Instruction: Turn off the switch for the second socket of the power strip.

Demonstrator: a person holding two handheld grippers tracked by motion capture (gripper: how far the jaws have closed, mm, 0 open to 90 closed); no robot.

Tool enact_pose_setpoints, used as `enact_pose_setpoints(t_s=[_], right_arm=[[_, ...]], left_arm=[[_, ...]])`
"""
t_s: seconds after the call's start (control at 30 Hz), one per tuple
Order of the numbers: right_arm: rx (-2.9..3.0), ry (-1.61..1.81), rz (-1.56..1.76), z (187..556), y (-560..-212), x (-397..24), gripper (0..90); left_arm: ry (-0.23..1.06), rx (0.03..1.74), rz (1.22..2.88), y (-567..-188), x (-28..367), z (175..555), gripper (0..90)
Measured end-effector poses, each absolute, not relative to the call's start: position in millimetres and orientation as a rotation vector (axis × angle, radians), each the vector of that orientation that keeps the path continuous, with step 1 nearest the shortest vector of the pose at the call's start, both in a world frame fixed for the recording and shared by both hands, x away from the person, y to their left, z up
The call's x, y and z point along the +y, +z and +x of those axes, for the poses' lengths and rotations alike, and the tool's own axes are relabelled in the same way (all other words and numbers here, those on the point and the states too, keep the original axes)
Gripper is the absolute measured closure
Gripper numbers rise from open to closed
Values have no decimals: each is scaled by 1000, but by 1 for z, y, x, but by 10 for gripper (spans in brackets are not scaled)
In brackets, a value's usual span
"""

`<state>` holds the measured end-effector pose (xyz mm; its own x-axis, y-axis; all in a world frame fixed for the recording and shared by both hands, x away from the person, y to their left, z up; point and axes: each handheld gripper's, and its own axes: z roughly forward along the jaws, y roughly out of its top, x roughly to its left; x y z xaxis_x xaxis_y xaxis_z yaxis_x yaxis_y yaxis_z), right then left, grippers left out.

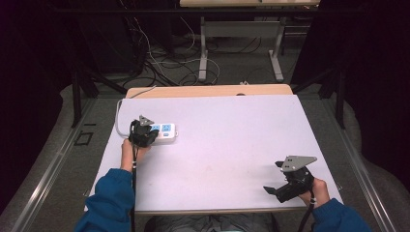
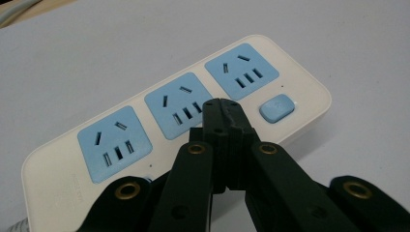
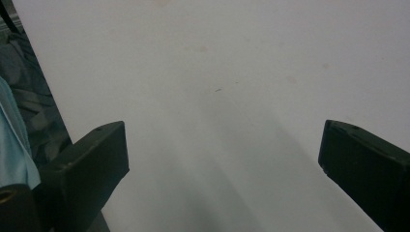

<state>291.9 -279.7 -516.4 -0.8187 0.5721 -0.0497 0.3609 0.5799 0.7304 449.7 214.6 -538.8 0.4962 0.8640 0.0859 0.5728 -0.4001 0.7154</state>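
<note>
A white power strip with three blue socket faces lies at the left of the white table top. In the left gripper view the power strip has a blue button at its right end. My left gripper is shut, with nothing between its jaws, and its tips hover just over the strip between the middle socket and the button. From above, the left gripper sits at the strip's left end. My right gripper is open low over bare table near the front right edge; its jaws stand wide apart in the right gripper view.
The strip's white cable runs off the left back corner of the table. A wooden edge lies behind the white sheet. Beyond stand a desk's legs and loose floor cables. Dark cloth lies off the front edge.
</note>
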Motion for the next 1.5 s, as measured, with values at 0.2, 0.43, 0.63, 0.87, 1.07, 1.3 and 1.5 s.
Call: enact_pose_setpoints(t_s=[0.2, 0.43, 0.63, 0.87, 1.07, 1.3, 1.5], right_arm=[[2532, 1077, 763, 292, -516, -280, 31], [2532, 1078, 763, 292, -516, -280, 32], [2524, 1077, 763, 292, -516, -280, 32], [2526, 1080, 763, 292, -516, -279, 31], [2531, 1078, 764, 292, -517, -279, 31], [2529, 1079, 764, 292, -517, -279, 31], [2531, 1078, 763, 292, -516, -279, 31]], left_arm=[[606, 1176, 2120, -539, 214, 450, 900], [620, 1161, 2118, -539, 214, 450, 900], [611, 1157, 2137, -537, 216, 450, 900], [632, 1148, 2138, -535, 214, 449, 900], [634, 1157, 2129, -535, 214, 448, 900], [635, 1162, 2110, -534, 218, 448, 900], [622, 1168, 2109, -533, 219, 447, 900]])
